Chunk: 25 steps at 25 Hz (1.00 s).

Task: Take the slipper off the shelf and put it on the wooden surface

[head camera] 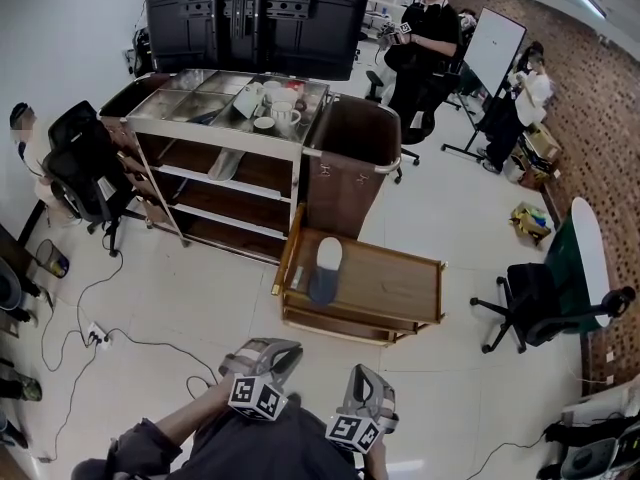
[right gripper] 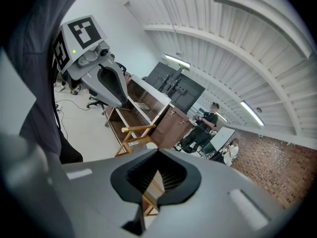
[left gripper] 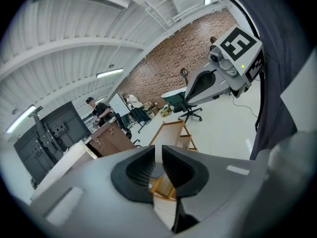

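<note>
A slipper, white at the toe and dark at the heel, lies on the left part of the low wooden cart. Behind the cart stands the metal shelf unit with wooden shelves. Both grippers are held low and close to the person, short of the cart. My left gripper shows a narrow gap between its pads, with nothing in it. My right gripper has its tips together and holds nothing. The wooden cart shows beyond both pairs of jaws.
A brown bin stands right of the shelf unit, whose top holds cups. Office chairs stand left and right. Cables and a power strip lie on the floor at left. A person stands at the back.
</note>
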Each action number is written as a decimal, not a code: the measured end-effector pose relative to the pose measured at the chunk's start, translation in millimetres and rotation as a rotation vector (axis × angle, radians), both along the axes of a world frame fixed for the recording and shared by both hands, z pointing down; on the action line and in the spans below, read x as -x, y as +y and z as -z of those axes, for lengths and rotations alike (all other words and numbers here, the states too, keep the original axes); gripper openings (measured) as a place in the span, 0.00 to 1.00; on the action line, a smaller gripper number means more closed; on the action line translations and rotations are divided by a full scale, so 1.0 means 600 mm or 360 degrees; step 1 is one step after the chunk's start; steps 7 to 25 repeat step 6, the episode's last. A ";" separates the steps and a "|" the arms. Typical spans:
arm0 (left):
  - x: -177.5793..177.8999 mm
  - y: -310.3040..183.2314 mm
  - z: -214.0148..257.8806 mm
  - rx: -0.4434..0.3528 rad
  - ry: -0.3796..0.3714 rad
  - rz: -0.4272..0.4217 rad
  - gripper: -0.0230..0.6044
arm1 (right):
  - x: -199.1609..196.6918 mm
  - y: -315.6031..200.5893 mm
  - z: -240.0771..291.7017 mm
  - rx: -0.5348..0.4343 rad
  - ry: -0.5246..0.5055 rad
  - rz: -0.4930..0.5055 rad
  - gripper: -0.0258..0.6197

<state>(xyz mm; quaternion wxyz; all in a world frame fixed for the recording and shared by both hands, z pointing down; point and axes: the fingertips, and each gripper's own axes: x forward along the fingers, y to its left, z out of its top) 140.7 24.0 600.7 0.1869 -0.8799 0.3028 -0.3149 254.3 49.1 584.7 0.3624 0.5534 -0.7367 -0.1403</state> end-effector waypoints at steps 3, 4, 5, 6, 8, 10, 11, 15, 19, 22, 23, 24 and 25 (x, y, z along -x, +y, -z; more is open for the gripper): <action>-0.001 -0.002 0.002 -0.0002 -0.0002 0.0002 0.14 | -0.001 -0.003 0.001 -0.0002 0.0003 0.0002 0.04; 0.000 -0.005 0.004 -0.0003 -0.0006 0.0005 0.14 | 0.000 -0.005 0.003 -0.0005 0.0003 0.0003 0.04; 0.001 -0.007 0.006 -0.0004 -0.0010 0.0009 0.14 | 0.000 -0.006 0.004 -0.0007 0.0002 0.0003 0.04; 0.002 -0.008 0.007 -0.0004 -0.0015 0.0012 0.14 | 0.000 -0.008 0.005 -0.0008 0.0001 0.0004 0.04; 0.002 -0.008 0.007 -0.0004 -0.0015 0.0012 0.14 | 0.000 -0.008 0.005 -0.0008 0.0001 0.0004 0.04; 0.002 -0.008 0.007 -0.0004 -0.0015 0.0012 0.14 | 0.000 -0.008 0.005 -0.0008 0.0001 0.0004 0.04; 0.002 -0.008 0.007 -0.0004 -0.0015 0.0012 0.14 | 0.000 -0.008 0.005 -0.0008 0.0001 0.0004 0.04; 0.002 -0.008 0.007 -0.0004 -0.0015 0.0012 0.14 | 0.000 -0.008 0.005 -0.0008 0.0001 0.0004 0.04; 0.002 -0.008 0.007 -0.0004 -0.0015 0.0012 0.14 | 0.000 -0.008 0.005 -0.0008 0.0001 0.0004 0.04; 0.002 -0.008 0.007 -0.0004 -0.0015 0.0012 0.14 | 0.000 -0.008 0.005 -0.0008 0.0001 0.0004 0.04; 0.002 -0.008 0.007 -0.0004 -0.0015 0.0012 0.14 | 0.000 -0.008 0.005 -0.0008 0.0001 0.0004 0.04; 0.002 -0.008 0.007 -0.0004 -0.0015 0.0012 0.14 | 0.000 -0.008 0.005 -0.0008 0.0001 0.0004 0.04; 0.002 -0.008 0.007 -0.0004 -0.0015 0.0012 0.14 | 0.000 -0.008 0.005 -0.0008 0.0001 0.0004 0.04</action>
